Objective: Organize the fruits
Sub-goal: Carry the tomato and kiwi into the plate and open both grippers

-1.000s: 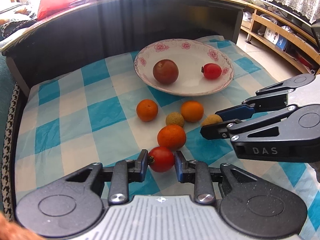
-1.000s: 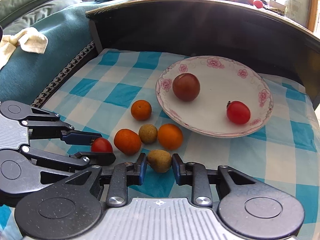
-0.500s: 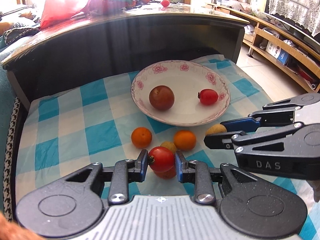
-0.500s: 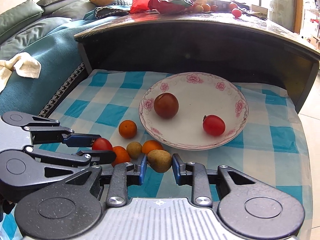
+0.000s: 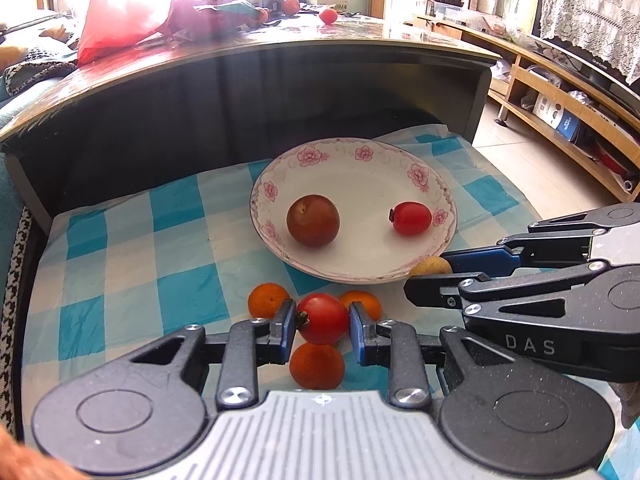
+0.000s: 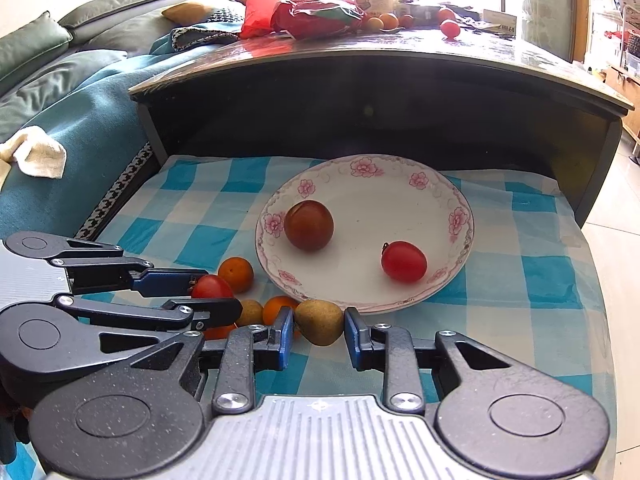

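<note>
My left gripper is shut on a red tomato and holds it above the cloth, short of the plate. My right gripper is shut on a tan-brown fruit, also lifted, at the plate's near rim. The white flowered plate holds a dark red-brown fruit and a small red tomato. Three oranges lie on the checked cloth under the grippers. A small tan fruit lies among them.
The blue-and-white checked cloth covers a low surface under a dark table that overhangs the far side. A teal sofa is to the left, wooden shelves to the right. More fruit and a red bag lie on the tabletop.
Both grippers have risen from the cloth with their fruits and moved toward the plate. The oranges now lie below and behind the fingertips.
</note>
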{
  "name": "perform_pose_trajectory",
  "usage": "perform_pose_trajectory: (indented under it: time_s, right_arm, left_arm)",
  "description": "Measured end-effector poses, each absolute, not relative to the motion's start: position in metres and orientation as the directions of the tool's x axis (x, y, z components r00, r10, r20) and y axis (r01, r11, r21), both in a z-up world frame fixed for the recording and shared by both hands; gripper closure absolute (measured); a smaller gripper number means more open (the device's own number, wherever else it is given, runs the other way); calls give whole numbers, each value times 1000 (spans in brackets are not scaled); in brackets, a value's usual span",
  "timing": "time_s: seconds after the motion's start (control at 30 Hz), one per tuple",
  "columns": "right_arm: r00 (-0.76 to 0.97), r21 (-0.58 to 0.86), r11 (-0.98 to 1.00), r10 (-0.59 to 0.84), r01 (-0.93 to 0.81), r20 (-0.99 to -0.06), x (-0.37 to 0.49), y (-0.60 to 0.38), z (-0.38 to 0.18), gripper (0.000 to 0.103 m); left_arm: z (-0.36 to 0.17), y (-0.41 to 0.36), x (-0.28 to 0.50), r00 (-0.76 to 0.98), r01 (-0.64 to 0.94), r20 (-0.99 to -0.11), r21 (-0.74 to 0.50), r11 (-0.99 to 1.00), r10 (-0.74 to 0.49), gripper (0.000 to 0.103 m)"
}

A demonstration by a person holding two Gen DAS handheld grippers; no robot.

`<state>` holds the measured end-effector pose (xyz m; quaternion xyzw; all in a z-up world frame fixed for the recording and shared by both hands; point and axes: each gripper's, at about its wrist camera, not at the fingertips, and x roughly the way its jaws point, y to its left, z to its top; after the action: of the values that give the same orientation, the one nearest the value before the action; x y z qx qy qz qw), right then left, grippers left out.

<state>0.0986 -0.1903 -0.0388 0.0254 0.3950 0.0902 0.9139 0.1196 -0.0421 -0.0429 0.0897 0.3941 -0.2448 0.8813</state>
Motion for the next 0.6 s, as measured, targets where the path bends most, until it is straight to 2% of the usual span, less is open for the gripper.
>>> perform_pose_trajectory:
  time_s: [0.6]
  right_arm:
    - [695,111,989,150,-101,-703,115,-201,-34,81]
  left_arm:
    - [-41,-53,140,586,481,-726,-47,876,-360,66]
